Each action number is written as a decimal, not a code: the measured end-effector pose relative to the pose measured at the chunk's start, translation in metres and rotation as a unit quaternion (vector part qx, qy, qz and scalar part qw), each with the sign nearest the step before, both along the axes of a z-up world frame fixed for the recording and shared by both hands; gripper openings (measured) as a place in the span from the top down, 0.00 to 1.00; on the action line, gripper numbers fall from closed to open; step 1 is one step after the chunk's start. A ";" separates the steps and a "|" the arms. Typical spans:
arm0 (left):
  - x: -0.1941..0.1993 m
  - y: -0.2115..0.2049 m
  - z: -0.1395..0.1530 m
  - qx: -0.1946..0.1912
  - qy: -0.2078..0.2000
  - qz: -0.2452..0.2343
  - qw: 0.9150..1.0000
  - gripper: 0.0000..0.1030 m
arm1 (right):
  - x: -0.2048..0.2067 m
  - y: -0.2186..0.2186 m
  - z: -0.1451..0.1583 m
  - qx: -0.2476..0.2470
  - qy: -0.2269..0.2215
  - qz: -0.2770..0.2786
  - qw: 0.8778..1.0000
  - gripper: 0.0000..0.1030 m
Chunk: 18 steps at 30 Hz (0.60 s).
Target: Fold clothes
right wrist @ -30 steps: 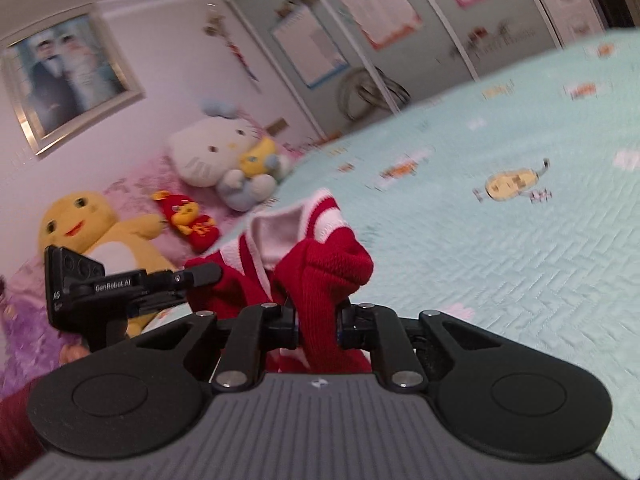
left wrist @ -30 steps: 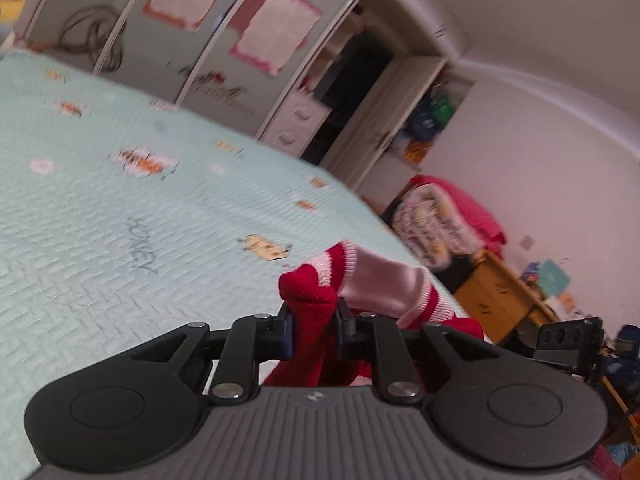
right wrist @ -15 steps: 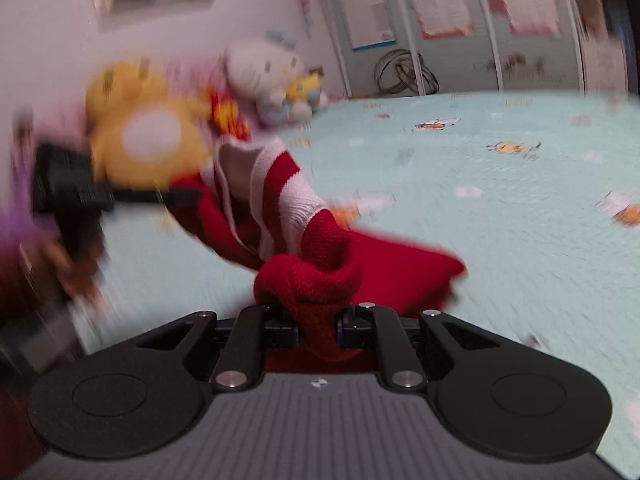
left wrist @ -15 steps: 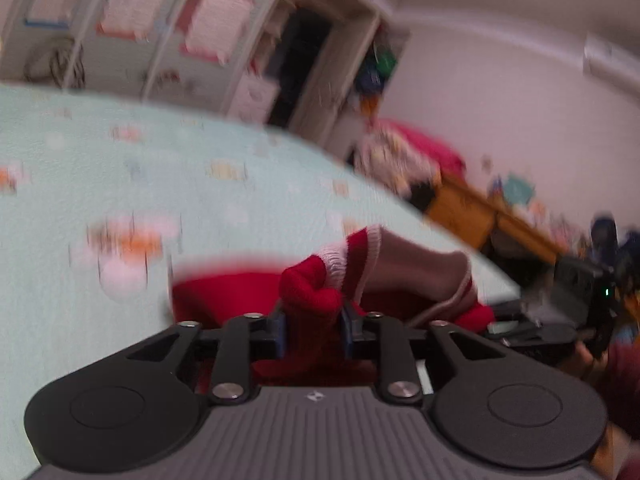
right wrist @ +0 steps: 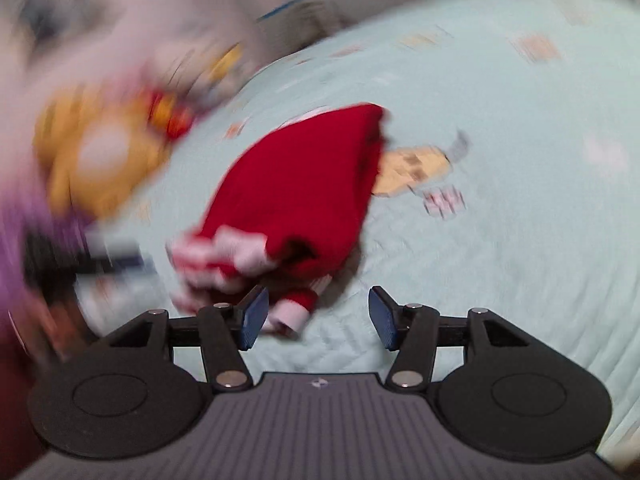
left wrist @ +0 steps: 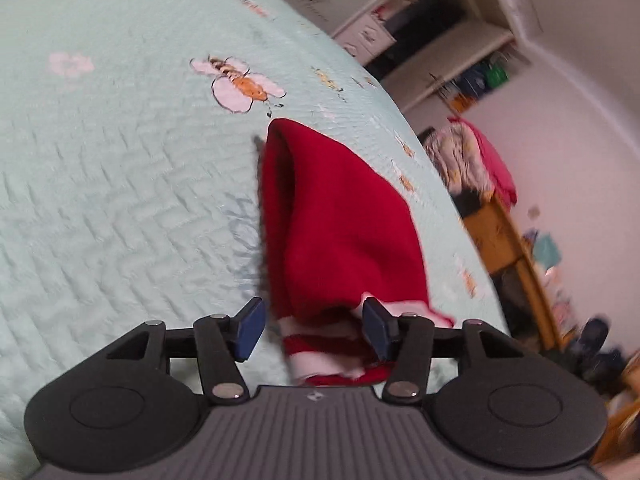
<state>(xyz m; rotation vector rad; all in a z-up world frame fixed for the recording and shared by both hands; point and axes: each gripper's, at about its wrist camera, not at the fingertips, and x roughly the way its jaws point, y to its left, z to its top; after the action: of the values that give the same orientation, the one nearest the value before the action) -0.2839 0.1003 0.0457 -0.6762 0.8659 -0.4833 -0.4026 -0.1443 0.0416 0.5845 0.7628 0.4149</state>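
Both grippers spread over the folded sweater (left wrist: 340, 224).
Left gripper (left wrist: 312, 330) straddles the cuff; right gripper (right wrist: 316, 318) could snag it, undoing the fold.

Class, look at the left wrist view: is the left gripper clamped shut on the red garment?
No. The left gripper has its jaws spread wide, and the red garment lies loose on the bedspread between them.
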 end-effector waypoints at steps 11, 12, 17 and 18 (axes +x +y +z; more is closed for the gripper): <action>0.022 -0.023 -0.010 -0.039 0.061 0.052 0.996 0.44 | 0.034 0.005 -0.031 0.162 0.084 -0.088 0.979 0.47; 0.023 -0.022 -0.011 -0.043 0.066 0.056 0.995 0.45 | 0.036 0.007 -0.031 0.164 0.087 -0.089 0.979 0.47; 0.021 -0.025 -0.008 -0.049 0.060 0.050 0.996 0.45 | 0.043 0.016 -0.023 0.173 0.073 -0.081 0.979 0.59; 0.021 -0.025 -0.008 -0.047 0.060 0.049 0.996 0.45 | 0.044 0.019 -0.021 0.172 0.070 -0.078 0.980 0.62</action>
<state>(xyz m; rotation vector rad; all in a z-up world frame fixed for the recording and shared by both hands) -0.2630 0.0752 0.0373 -0.8382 0.9224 -0.3997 -0.3586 -0.1258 0.0203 0.9994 0.7780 0.3655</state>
